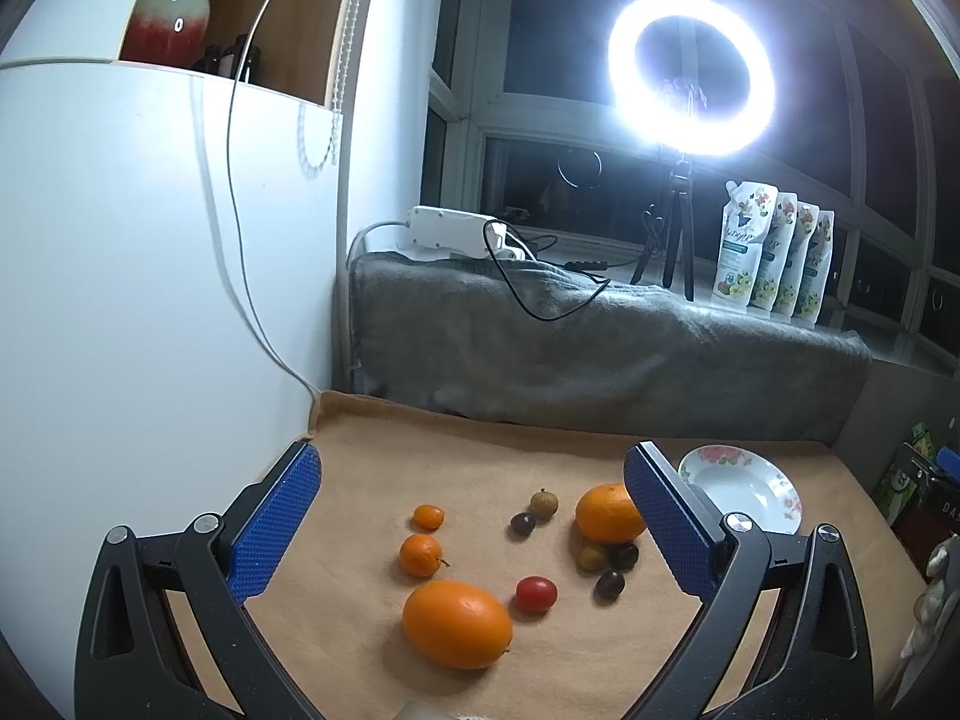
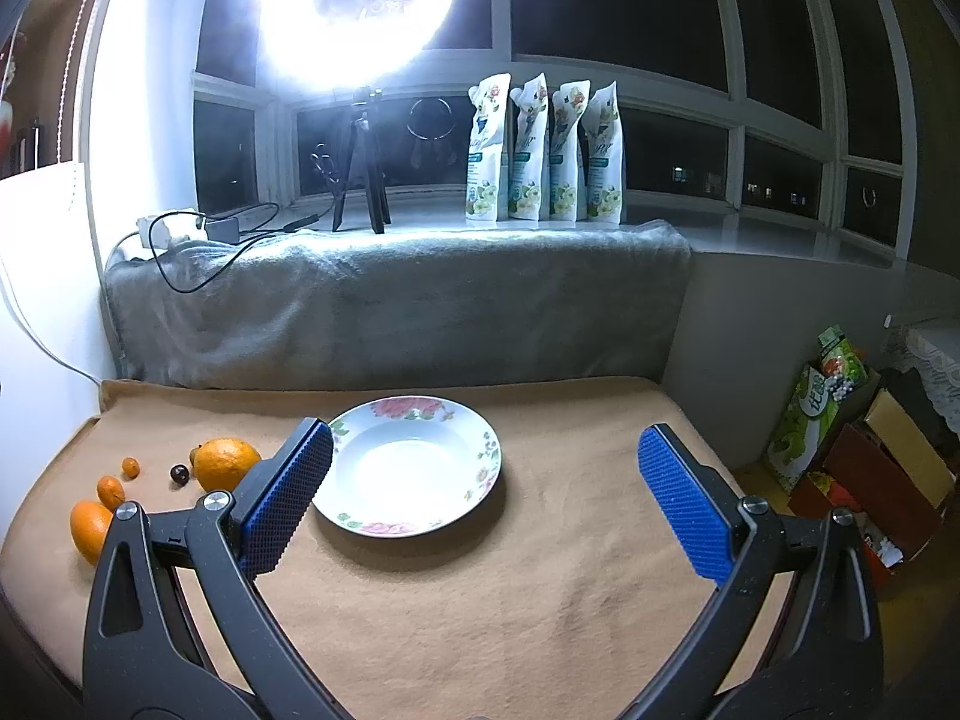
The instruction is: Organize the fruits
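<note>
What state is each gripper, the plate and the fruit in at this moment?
Left gripper: open, holding nothing, above the fruit.
Right gripper: open, holding nothing, facing the plate.
Plate: upright on the cloth, holds no fruit.
Large oranges: loose on the cloth, outside the plate.
Red tomato: loose on the cloth.
Ring light: switched on.

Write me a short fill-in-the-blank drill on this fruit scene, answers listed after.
1. The flowered plate holds ___ fruit.
2. Both the left tongs and the right tongs are ___.
3. The small red tomato lies on the ___ cloth.
4. ___ refill pouches stand on the windowsill.

Answers: no; open; tan; four
</note>
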`<control>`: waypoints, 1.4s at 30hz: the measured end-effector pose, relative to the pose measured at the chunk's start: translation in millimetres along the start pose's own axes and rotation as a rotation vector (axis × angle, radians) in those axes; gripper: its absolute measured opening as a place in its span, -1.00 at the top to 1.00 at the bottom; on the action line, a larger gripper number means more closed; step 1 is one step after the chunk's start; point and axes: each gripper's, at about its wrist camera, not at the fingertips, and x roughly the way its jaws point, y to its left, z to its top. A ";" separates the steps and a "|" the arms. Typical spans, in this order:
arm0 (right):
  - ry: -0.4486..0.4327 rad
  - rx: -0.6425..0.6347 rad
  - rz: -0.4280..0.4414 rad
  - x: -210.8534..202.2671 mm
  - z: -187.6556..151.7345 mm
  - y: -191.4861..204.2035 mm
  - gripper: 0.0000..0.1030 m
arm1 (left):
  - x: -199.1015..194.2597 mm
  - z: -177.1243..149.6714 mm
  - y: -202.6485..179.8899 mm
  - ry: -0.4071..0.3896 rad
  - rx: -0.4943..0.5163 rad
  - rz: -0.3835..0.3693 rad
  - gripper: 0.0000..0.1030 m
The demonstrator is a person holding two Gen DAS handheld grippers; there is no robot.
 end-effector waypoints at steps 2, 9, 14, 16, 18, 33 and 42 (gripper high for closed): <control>-0.002 0.003 0.000 -0.8 0.3 -0.5 -1.00 | 0.0 0.0 0.0 -0.001 0.001 -0.001 -0.96; -0.016 -0.003 -0.016 -3.0 1.6 -0.3 -1.00 | -1.2 -0.1 -0.9 -0.005 -0.002 0.000 -0.96; -0.020 0.000 -0.023 -3.8 1.7 -1.9 -1.00 | -1.1 0.4 -1.8 -0.005 -0.001 -0.001 -0.96; -0.020 0.000 -0.027 -3.4 2.2 -1.8 -1.00 | -1.0 0.6 -2.4 -0.006 -0.002 -0.002 -0.96; -0.021 0.001 -0.031 -4.0 2.4 -1.9 -1.00 | -1.5 0.8 -2.7 -0.007 -0.004 -0.003 -0.96; -0.030 -0.002 -0.031 -7.3 3.7 -0.7 -1.00 | -5.1 1.6 -2.0 -0.013 -0.011 -0.003 -0.96; -0.028 -0.003 -0.032 -7.4 3.2 1.9 -1.00 | -5.0 0.9 -1.6 -0.009 -0.013 -0.005 -0.96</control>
